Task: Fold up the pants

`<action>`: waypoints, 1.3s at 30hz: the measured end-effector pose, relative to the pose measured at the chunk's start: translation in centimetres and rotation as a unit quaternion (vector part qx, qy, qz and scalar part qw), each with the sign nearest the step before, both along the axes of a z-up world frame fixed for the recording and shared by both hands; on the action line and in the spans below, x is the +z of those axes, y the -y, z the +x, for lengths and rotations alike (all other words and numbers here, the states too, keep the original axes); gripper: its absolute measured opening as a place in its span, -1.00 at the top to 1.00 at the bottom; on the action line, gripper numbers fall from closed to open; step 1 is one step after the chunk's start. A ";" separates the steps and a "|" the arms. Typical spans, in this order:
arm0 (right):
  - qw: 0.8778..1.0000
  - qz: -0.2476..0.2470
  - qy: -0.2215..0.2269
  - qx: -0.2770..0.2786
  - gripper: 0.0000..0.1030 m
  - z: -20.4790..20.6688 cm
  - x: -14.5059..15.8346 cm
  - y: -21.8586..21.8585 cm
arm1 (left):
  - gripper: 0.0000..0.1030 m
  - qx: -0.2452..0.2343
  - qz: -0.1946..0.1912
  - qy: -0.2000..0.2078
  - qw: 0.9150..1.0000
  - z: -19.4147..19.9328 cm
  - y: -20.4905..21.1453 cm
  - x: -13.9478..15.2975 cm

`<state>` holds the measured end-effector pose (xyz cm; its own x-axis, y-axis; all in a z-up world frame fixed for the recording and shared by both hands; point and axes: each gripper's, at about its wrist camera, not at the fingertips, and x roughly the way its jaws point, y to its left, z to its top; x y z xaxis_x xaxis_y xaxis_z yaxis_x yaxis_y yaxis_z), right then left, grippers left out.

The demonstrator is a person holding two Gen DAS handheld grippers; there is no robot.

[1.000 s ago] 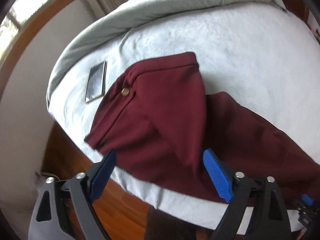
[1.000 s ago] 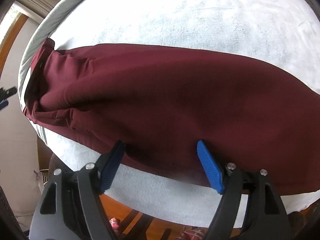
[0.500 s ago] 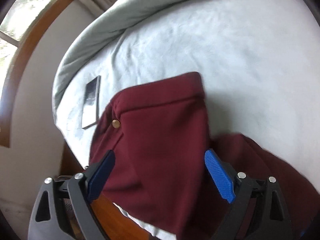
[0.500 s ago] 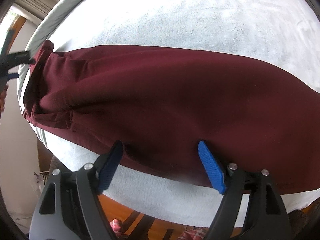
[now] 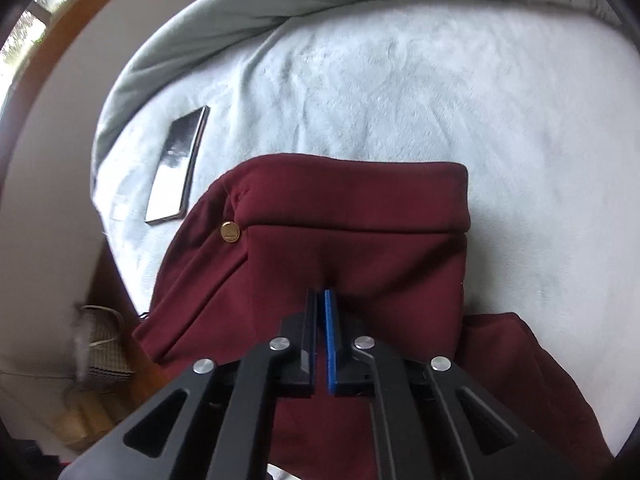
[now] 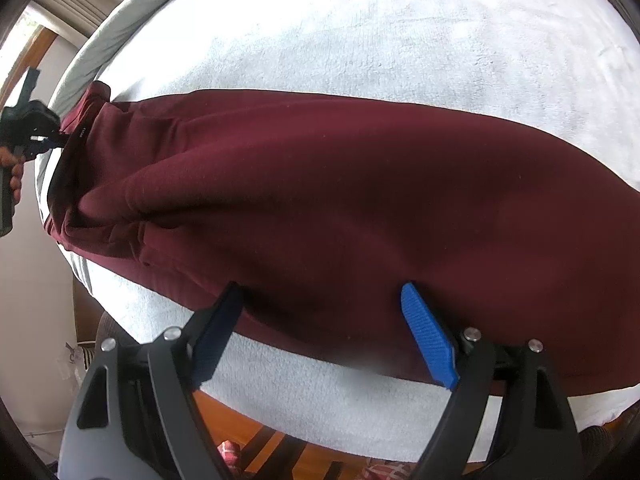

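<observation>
Two blue pads that stood wide apart a second ago now sit pressed together on the left gripper (image 5: pixel 320 300), pinching a small ridge of the maroon pants (image 5: pixel 360 248) just below the waistband (image 5: pixel 352 196). I judge this the grab that starts a fold: the waist end is secured and can be lifted or carried over the legs. The right gripper (image 6: pixel 320 304) is spread, its jaws opening a little further, with the near edge of a pant leg lying between them but not pressed by either pad. The pants lie stretched along the near edge of the pale blanket (image 5: pixel 400 92) on the bed. Only the left wrist view shows the brass button (image 5: pixel 230 232) and a phone (image 5: pixel 176 168) just beside the waistband; only the right wrist view shows the full length of the legs and the person's hand (image 6: pixel 12 172) holding the left tool.
</observation>
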<state>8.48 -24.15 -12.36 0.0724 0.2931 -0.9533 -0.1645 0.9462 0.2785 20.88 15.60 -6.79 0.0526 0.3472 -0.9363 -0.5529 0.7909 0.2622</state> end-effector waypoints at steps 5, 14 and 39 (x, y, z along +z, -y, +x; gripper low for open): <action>1.000 0.001 0.000 -0.001 -0.58 0.0 0.0 0.2 | 0.95 0.009 -0.024 0.077 0.997 -4.9 -2.1 3.6; 1.000 -0.006 -0.001 -0.005 -0.57 0.2 0.1 0.1 | 1.00 0.065 -0.029 0.114 0.991 -17.4 -8.2 3.8; 1.000 -0.018 0.005 0.008 -0.74 0.3 -0.8 -1.9 | -0.59 0.033 0.070 -0.099 0.992 5.5 3.4 -3.6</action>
<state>8.78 -22.21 -13.15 0.0775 0.2599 -0.9625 -0.1814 0.9530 0.2427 26.38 12.18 -10.41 -0.1551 0.4708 -0.8685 -0.5286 0.7032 0.4755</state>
